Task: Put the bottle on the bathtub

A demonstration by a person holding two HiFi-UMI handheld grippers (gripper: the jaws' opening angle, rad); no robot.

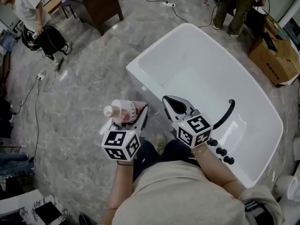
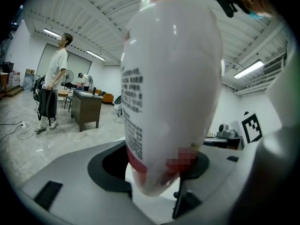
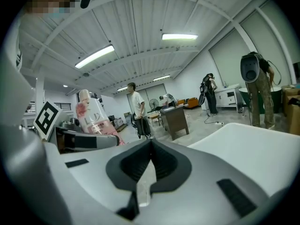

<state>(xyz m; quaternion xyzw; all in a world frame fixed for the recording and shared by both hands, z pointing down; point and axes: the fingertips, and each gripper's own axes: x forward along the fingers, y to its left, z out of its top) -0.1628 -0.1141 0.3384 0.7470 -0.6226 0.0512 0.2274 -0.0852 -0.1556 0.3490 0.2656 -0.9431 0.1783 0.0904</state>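
Bottle [image 1: 123, 111] [image 2: 171, 78] [image 3: 93, 118] of white plastic, rounded and tapering toward a pale cap, with a red band low on its body and pink flower art on the front. It sits between the jaws of the left gripper [image 1: 136, 116] [image 2: 154, 165], whose dark pads press on its lower end from both sides with the jaws spread wide around it. In the head view it leans with the cap toward the left, held in the air above the grey marbled floor [image 1: 84, 93] and just short of the tub's near corner.

The front label carries large pale letters that look like LUX (the third is not sharp). The back label shows columns of small dark print, too fine to read.

Just beside it, the right gripper [image 1: 174, 106] [image 3: 150, 161] has its jaws closed tip to tip with nothing between them.

Beyond both lies the white freestanding bathtub [image 1: 140, 62] [image 3: 243, 144], with a curved black faucet [image 1: 228, 111] and black knobs [image 1: 220, 151] on its right rim.

Farther off stand a dark wooden desk [image 1: 96, 3] and a person [image 1: 33, 13] with a black backpack at upper left. A cardboard box [image 1: 274, 55] and a second standing person [image 1: 234, 3] are at upper right.
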